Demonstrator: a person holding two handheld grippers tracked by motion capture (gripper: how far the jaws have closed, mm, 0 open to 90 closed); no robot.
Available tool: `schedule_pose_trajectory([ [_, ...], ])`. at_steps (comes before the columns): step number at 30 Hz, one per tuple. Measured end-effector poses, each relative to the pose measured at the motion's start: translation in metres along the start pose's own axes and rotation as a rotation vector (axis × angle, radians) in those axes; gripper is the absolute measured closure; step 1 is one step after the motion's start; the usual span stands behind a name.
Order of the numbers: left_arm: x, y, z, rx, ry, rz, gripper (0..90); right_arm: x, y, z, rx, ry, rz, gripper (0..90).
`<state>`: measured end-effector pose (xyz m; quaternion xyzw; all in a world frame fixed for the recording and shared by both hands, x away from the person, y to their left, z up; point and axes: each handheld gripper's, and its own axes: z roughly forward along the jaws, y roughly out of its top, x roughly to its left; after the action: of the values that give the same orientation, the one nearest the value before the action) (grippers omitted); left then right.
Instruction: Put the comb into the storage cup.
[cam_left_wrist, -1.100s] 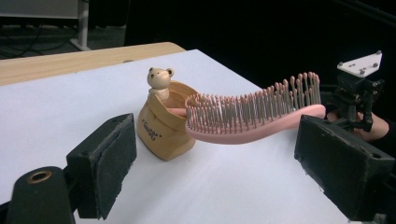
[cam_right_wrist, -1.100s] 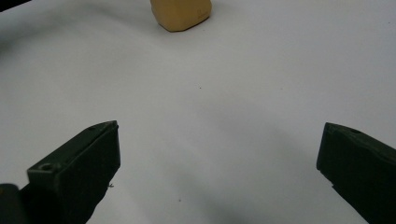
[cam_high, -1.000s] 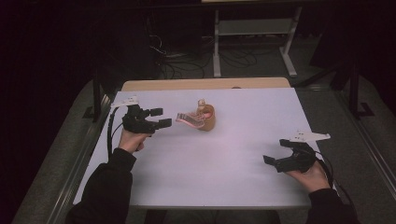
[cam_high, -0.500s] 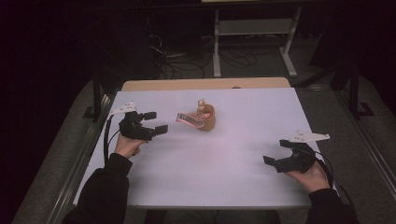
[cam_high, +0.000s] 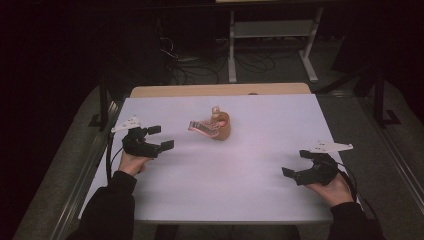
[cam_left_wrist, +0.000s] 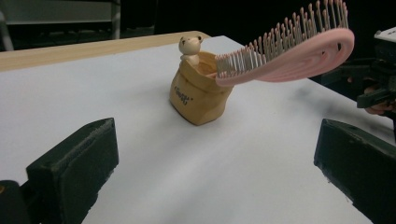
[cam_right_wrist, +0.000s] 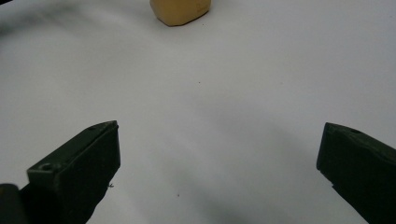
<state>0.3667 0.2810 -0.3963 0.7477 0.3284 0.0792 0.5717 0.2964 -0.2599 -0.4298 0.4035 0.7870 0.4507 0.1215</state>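
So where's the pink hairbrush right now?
The pink plastic hairbrush stands in the tan bear-topped pouch holder at the white table's far middle, sticking out towards the left gripper.

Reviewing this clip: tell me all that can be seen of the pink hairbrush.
The pink hairbrush looks like plastic, with an openwork looped body and rows of thin, pale-tipped bristles pointing up. One end sits inside the tan sack-shaped holder beside its small bear figure; the rest juts out sideways above the white table, clear of the surface. Nothing else touches it.
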Motion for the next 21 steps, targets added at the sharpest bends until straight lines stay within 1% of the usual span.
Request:
schedule_pose_trajectory([
  [2,0.0,-0.004,-0.002,-0.005,0.009,-0.004,0.0,0.0,0.0,0.0,0.001,0.0,0.0,0.0],
  [3,0.0,-0.006,-0.003,-0.001,0.014,-0.002,0.0,0.0,0.0,0.0,0.001,0.0,0.0,0.0],
  [8,-0.001,-0.015,-0.007,-0.017,0.034,0.005,0.0,0.0,0.0,0.0,0.002,0.0,0.001,0.0],
  [10,-0.001,-0.018,-0.009,-0.008,0.042,0.011,0.0,0.0,-0.001,0.0,0.004,-0.001,-0.001,0.0],
  [15,0.0,-0.023,-0.015,-0.03,0.065,0.011,0.0,0.0,-0.001,0.0,0.006,-0.002,0.0,0.0],
  [21,0.001,-0.027,-0.021,-0.041,0.093,0.012,0.0,0.0,-0.001,0.0,0.008,-0.001,0.0,0.0],
])
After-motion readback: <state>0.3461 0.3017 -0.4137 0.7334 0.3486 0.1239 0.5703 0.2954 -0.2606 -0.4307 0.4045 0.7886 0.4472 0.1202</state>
